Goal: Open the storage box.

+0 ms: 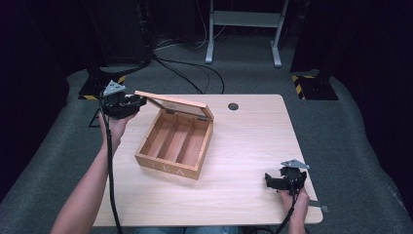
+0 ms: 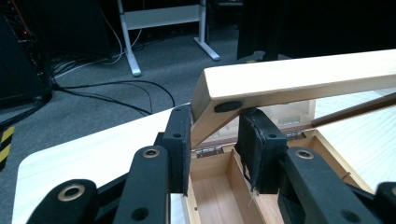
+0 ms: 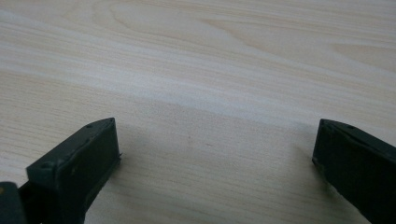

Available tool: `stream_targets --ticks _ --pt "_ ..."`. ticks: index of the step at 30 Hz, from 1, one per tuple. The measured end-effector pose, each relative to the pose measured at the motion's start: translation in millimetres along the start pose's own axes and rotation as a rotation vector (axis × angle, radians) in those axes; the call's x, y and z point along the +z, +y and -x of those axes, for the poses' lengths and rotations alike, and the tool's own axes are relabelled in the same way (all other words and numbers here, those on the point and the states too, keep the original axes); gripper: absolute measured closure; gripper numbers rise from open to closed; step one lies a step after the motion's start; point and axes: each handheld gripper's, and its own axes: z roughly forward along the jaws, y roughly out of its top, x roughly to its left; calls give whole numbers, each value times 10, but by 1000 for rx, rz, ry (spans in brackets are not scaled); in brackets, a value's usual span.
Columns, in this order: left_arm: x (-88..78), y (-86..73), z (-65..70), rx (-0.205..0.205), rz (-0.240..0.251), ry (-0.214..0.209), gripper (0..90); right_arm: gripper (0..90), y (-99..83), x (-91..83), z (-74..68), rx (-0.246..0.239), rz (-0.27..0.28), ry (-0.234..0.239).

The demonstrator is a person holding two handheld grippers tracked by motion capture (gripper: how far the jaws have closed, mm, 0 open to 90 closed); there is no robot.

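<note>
My left gripper: clamped on lid corner of wooden box, mid-surface, half-raised. Advice: swing along hinge arc, grip steady. My right gripper: jaws apart, resting idle.

We see a pale honey-coloured wooden box, its lid the same light wood with a small black oval pad on the corner between our left gripper's matte black jaws. Silver hinges glint just beyond those jaws. The table under our black right gripper is blond wood with faint wavy grain. Behind the left gripper, yellow-and-black hazard stripes edge grey carpet.
</note>
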Motion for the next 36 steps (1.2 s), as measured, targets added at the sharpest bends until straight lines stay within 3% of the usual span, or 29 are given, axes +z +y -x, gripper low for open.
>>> stream_targets --ticks 9,36 --pt "26 63 -20 6 -23 -7 650 0 0 0 2 -2 1 0" --pt "28 58 -27 2 -16 -11 650 0 0 0 0 -1 0 0"
